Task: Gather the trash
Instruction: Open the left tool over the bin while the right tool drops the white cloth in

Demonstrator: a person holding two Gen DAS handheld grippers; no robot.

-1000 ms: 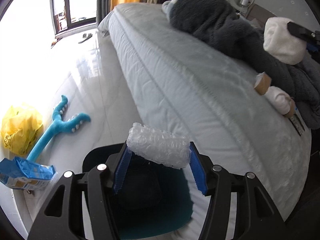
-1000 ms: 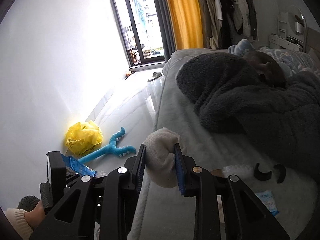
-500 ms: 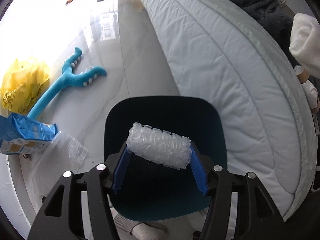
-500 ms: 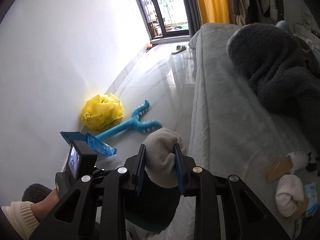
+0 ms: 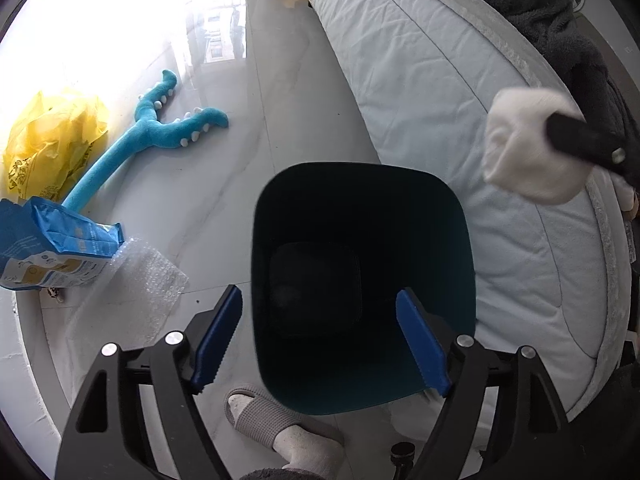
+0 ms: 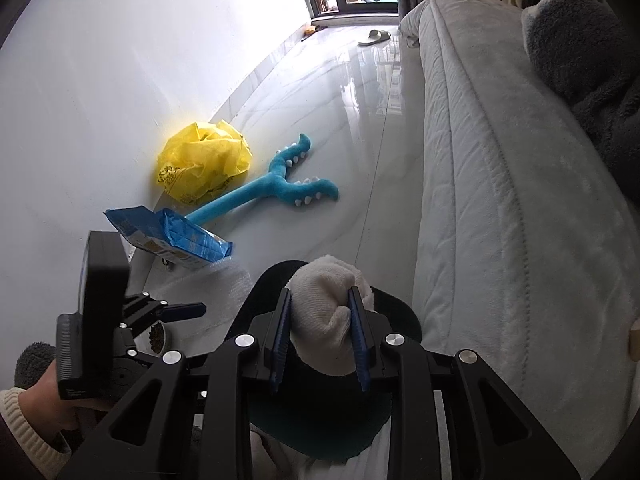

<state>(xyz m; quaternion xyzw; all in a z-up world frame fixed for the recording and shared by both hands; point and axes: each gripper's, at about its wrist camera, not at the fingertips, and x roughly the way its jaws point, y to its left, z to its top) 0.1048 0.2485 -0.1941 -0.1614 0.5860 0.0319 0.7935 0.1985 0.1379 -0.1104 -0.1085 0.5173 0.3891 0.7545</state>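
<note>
Two grippers over bin (image 5: pixel 362 280), left gripper (image 5: pixel 320 340) opening (nothing between), right gripper (image 6: pixel 318 338) clamping upright white sock (image 6: pixel 326 312)

The mouth of the dark bin (image 5: pixel 456 240) stands open and unblocked under the left gripper (image 5: pixel 320 340), whose jaws are opening with nothing between them. The mattress (image 5: pixel 420 80) presses close along one side of the bin, leaving no gap there. On the other side the floor (image 5: pixel 260 120) is cluttered near the wall: bubble wrap (image 5: pixel 132 288), a blue packet (image 5: pixel 52 248), a blue plush toy (image 5: pixel 152 136), a yellow bag (image 5: pixel 52 136). Between the toy and the mattress runs a bare strip of tiles
</note>
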